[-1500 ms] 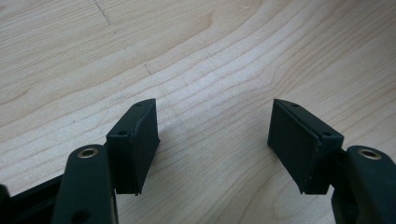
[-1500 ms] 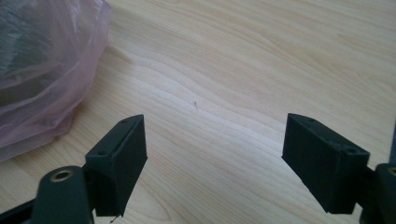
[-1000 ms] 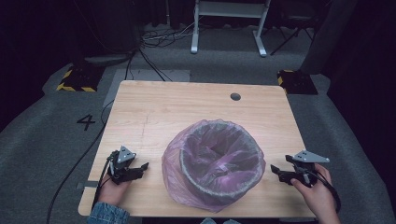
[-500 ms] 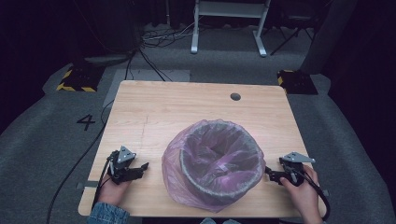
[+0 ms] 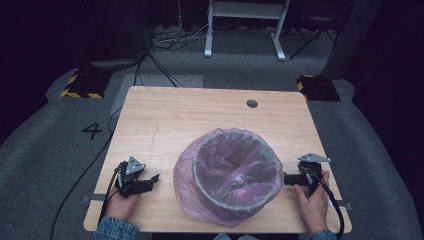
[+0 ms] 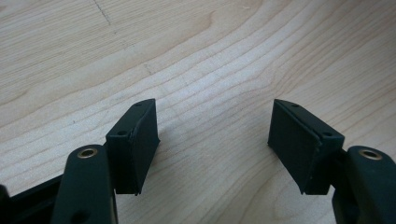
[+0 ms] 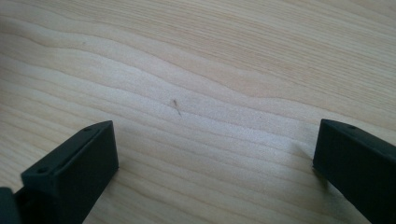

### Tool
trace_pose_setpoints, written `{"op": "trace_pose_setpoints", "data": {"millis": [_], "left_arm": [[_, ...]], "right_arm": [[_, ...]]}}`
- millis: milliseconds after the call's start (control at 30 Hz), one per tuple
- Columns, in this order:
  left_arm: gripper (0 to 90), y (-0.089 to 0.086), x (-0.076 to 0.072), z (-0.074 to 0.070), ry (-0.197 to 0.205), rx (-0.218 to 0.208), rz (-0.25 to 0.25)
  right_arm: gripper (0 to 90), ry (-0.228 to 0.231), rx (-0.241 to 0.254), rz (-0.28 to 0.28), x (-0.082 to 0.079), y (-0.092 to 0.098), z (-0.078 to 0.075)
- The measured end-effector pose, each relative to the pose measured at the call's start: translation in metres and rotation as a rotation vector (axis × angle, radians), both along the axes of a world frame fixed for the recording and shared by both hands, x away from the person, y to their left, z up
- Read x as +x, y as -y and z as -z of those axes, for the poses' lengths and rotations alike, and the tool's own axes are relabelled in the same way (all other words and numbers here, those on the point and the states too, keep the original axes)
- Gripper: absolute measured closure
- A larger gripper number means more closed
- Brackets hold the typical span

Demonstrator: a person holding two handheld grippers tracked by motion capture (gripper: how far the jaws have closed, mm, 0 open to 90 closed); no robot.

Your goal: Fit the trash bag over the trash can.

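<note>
A round bin (image 5: 235,180) lined with a thin, see-through pink bag (image 5: 186,175) stands upright on the tabletop (image 5: 200,115), close to the near edge and about midway between the two near corners. The bag is folded over the rim and hangs loosely down the outside; its mouth faces straight up. The bin is round, so it has no long axis across the tabletop. The left gripper (image 5: 150,179) lies near the near left corner, apart from the bag, with its fingers (image 6: 135,140) spread over bare wood. The right gripper (image 5: 286,179) sits by the near right edge, tips just beside the bag; its fingers (image 7: 74,163) have just been opening and stand wide with nothing between them.
</note>
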State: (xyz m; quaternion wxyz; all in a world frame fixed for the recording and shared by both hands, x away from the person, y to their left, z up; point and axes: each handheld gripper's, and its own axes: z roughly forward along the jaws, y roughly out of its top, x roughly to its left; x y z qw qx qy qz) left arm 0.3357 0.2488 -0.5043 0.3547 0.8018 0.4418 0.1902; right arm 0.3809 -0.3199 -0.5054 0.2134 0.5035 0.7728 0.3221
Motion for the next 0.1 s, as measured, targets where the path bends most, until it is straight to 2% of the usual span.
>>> {"op": "trace_pose_setpoints", "data": {"millis": [100], "left_arm": [[32.7, 0.0001, -0.0001, 0.0001, -0.001, -0.002, 0.000]], "right_arm": [[0.0, 0.000, 0.000, 0.000, 0.0000, 0.0000, 0.0000]]}}
